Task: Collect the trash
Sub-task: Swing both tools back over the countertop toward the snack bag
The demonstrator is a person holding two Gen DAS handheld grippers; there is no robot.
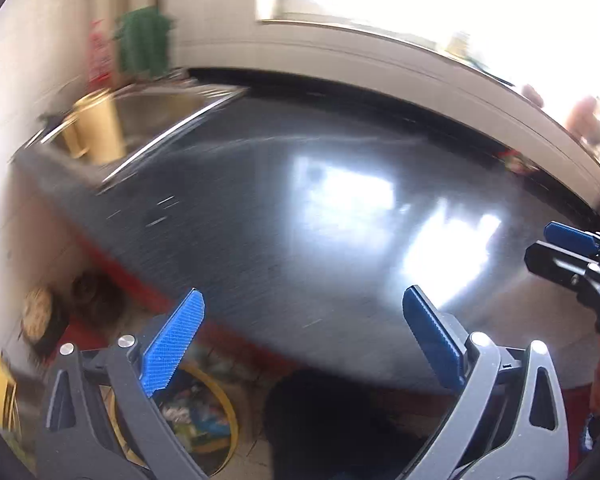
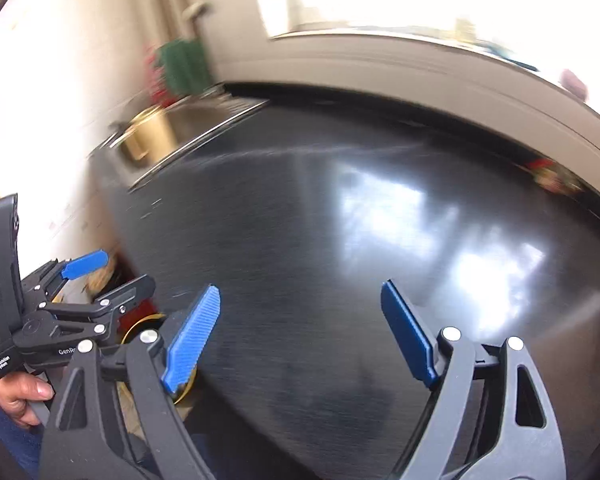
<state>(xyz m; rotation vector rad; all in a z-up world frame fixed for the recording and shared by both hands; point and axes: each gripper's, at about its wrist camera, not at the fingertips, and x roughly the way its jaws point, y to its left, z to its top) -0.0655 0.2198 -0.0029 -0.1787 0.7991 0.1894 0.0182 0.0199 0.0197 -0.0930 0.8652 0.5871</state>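
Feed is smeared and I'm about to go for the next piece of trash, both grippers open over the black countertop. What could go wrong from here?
1. Both views are motion-blurred, so aim may be off; the small reddish item by the far wall is too smeared to identify.
2. The left gripper and right gripper hang close together, both empty, and could clash.
3. The yellow-rimmed bin sits below the counter edge; a careless release might miss it.
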